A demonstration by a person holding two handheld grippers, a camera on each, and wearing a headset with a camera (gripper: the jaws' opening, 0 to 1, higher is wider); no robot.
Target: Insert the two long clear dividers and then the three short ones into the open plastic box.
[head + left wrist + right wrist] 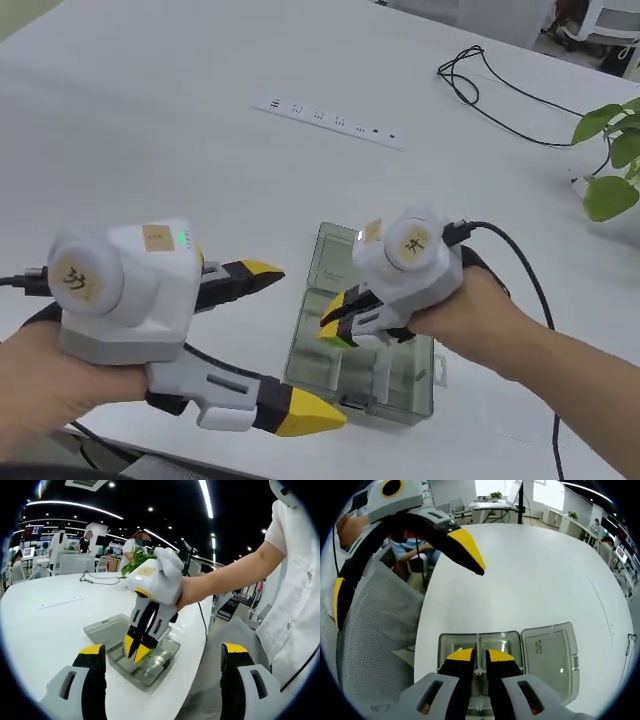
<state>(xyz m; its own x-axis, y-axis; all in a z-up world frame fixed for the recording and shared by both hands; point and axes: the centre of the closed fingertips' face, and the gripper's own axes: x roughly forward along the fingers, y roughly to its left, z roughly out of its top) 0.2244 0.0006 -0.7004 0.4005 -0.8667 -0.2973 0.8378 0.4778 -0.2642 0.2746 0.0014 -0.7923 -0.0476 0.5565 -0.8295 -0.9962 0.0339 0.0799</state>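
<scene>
Right claw (479, 656): my jaws are pinched almost together on a clear divider (478, 642), tips pointing down into the box (445, 647); the head view shows this claw (335, 325) low over the box's near half.
Left claw (290, 342): my jaws are spread wide with nothing between them, held above the table's near edge, to the left of the box (300, 345).
Divider: thin and clear, standing on edge in the base of the box, running from my right jaw tips toward the wall next to the lid.
Box: open on the white table (150, 120), lid (335, 255) laid back flat on the side away from me; from my left claw's camera it lies directly under the right claw (136, 652).
Background: a white power strip (330, 120) farther back on the table, a black cable (500, 100) looping at the right, and green leaves of a plant (610, 150) at the right edge.
</scene>
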